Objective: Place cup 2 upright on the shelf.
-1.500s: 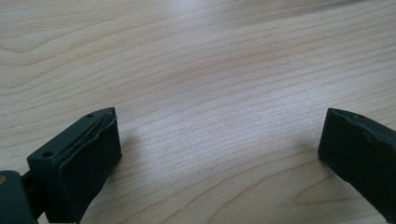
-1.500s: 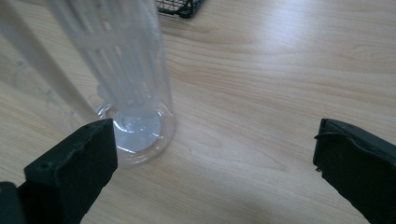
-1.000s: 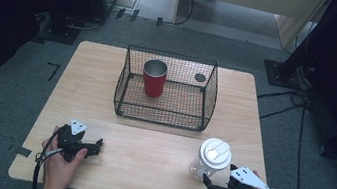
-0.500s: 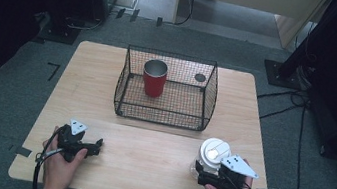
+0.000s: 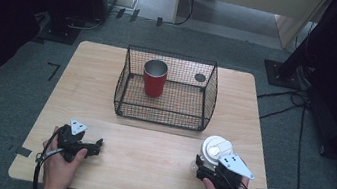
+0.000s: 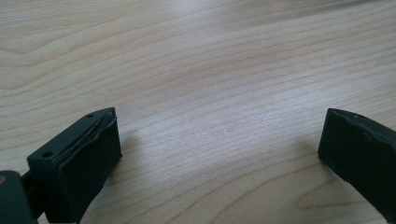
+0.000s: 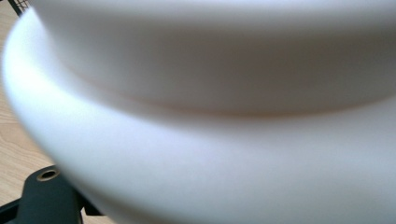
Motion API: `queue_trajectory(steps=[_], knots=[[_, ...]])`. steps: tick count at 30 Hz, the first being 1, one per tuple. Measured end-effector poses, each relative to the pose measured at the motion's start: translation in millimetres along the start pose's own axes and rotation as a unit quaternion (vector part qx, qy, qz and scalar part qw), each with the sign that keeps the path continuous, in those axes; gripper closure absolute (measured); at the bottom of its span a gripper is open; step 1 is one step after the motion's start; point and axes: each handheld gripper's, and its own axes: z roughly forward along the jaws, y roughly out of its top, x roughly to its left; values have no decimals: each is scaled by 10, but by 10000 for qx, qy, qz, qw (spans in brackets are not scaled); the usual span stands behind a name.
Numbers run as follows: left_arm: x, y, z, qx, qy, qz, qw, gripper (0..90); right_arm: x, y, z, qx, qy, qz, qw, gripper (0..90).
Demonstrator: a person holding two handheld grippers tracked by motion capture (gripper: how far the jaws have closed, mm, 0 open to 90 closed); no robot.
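My right hand-held gripper (image 5: pixel 206 167) has just closed, pinching the white cup (image 5: pixel 215 149); left one (image 5: pixel 93 145) idles spread; next, lift toward the basket (image 5: pixel 162 115).

Red tumbler (image 5: pixel 154 77) upright in wire basket (image 5: pixel 163 116) (on wooden table (image 5: pixel 96 89))

White-lidded cup (image 7: pixel 224 116) blurred, edge-cropped

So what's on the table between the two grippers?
Nothing: in the high view, only bare table lies between the left gripper and the right gripper.
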Motion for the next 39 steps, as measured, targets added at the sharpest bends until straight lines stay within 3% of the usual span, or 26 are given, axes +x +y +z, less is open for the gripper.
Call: queue_trajectory(steps=[10, 21, 39], knots=[[0, 0, 0, 0, 1, -2, 10000, 0, 136, 104, -5, -118, -25, -100, 9999, 167], [0, 0, 0, -2, 1, -6, 10000, 0, 247, 283, 12, -349, 240, -81, 9991, 167], [-2, -1, 2, -15, 1, -18, 10000, 0, 334, 567, 10, -1024, 121, -48, 9947, 166]])
